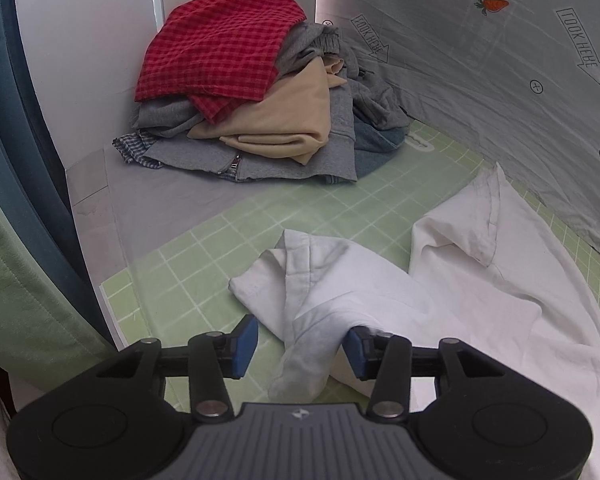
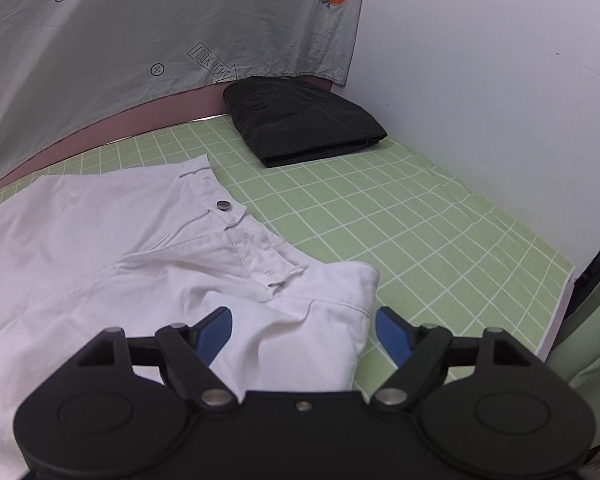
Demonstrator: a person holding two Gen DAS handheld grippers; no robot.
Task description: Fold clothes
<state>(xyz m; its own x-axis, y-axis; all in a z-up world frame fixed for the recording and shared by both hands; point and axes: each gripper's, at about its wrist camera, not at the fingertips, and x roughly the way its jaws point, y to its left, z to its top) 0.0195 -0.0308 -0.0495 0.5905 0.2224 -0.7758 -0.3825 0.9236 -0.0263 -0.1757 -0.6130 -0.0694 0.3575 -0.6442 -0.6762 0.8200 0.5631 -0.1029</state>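
Left wrist view — left gripper (image 1: 298, 350) open astride a white trousers (image 1: 440, 304) leg; right gripper (image 2: 304, 334) open over the waistband — nothing gripped.

A green mat with a white grid (image 2: 440, 240) covers the surface. White trousers (image 2: 100, 248) lie spread at lower left of the right view, folded black clothing (image 2: 304, 120) at top centre. In the left view, a heap of unfolded clothes (image 1: 252, 92) lies at top centre.

Soft, even indoor light, faint shadows; fisheye bends edges, dark vignette in corners; sharp beyond each claw.
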